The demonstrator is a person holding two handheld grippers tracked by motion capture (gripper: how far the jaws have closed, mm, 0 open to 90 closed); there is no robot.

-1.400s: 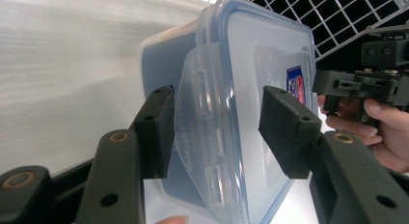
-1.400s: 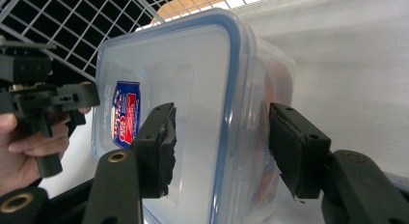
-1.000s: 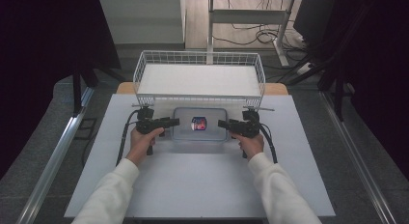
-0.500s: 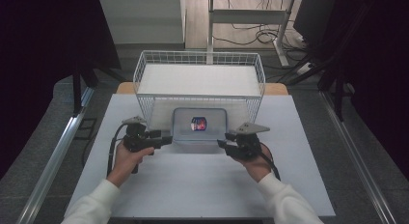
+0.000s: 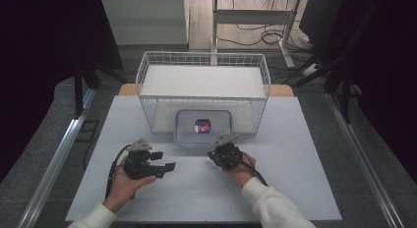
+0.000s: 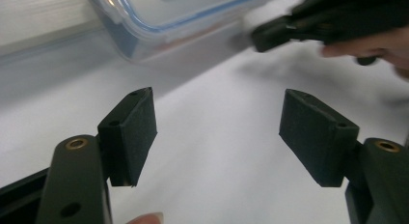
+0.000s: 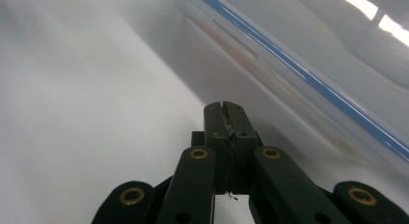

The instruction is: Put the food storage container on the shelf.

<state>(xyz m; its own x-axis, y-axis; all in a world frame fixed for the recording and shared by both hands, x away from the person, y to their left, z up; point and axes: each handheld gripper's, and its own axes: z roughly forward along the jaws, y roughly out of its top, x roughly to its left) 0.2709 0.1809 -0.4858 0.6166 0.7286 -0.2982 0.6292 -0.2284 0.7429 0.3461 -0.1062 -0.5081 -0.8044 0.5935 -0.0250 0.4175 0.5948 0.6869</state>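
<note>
So from where I'm sitting, my left gripper point(image 5: 164, 165) is down on the near-left part of the table point(image 5: 305, 188), jaws spread wide with nothing between them, pointing off to the right rather than at anything. The clear lidded box point(image 5: 204, 126) sits ahead in the middle, tucked up against the front of the wire basket point(image 5: 147, 71), long side running left to right, something red and blue inside. My right gripper point(image 5: 219, 148) is the closer one, just in front of the box's near edge, jaws pinched together on nothing. I'd guess the right goes in first; the left has to swing forward and to the right.
</note>
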